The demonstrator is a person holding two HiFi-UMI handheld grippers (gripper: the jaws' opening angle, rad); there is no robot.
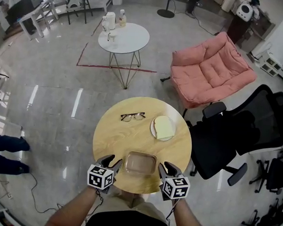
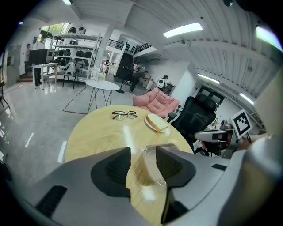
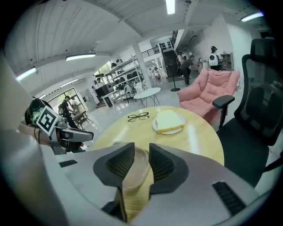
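Clear plastic container (image 1: pixel 141 163) is shown at the near edge of the round wooden table (image 1: pixel 112 137), between the two grippers. The left gripper (image 1: pixel 115 161) is held at the container's left end and the right gripper (image 1: pixel 164 166) at its right end. Each pair of tongs is seen spread by a narrow gap, with the container's rim lined up in that gap; a firm pinch cannot be confirmed. Glasses (image 1: pixel 132 117) are laid near the far edge. A plate (image 1: pixel 153 130) bearing a bread slice (image 1: pixel 163 127) is set towards the far right edge.
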